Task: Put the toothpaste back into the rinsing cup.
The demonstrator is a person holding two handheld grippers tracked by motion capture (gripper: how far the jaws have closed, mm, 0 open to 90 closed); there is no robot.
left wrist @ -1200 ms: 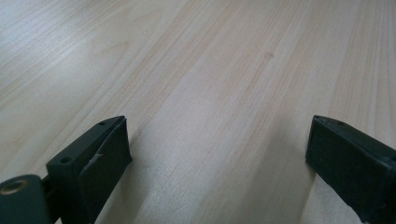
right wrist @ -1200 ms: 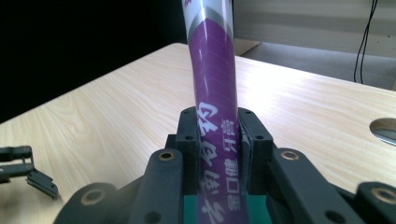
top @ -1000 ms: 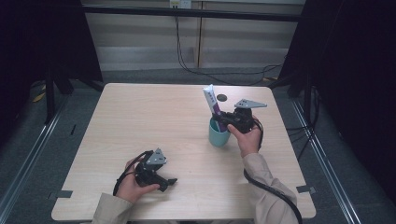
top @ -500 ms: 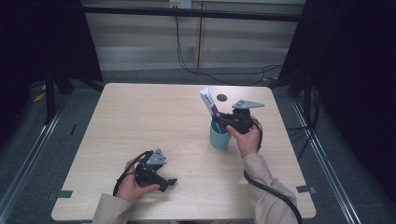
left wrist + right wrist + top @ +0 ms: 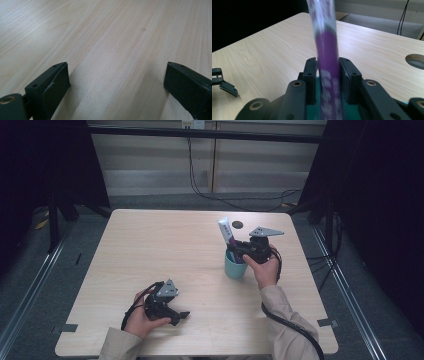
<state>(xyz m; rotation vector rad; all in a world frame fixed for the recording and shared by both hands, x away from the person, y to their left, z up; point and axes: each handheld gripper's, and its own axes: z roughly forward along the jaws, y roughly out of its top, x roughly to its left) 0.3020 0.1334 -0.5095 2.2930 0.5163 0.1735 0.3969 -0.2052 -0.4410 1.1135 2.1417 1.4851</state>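
The right claw point(image 5: 327, 68) has its two jaws on either side of a purple-and-white tube point(image 5: 327, 57), and they have just been easing apart a little. In the right gripper view the pads sit right against the tube's sides, so I read it as a light pinch on the way to letting go. The tube runs up and away from that claw, its long axis close to upright and leaning slightly to the left and far side, with its lower end down in the teal cup point(image 5: 235, 268). The cup stands on the right half of the worktop point(image 5: 165, 245), directly under the claw, just left of the right hand point(image 5: 265, 270). If the tube is to be left there, the claw has to back off sideways without tipping the cup.

Well apart, near the front left edge, the left claw point(image 5: 116, 82) rests low over bare wood, jaws spread wide with nothing between them.
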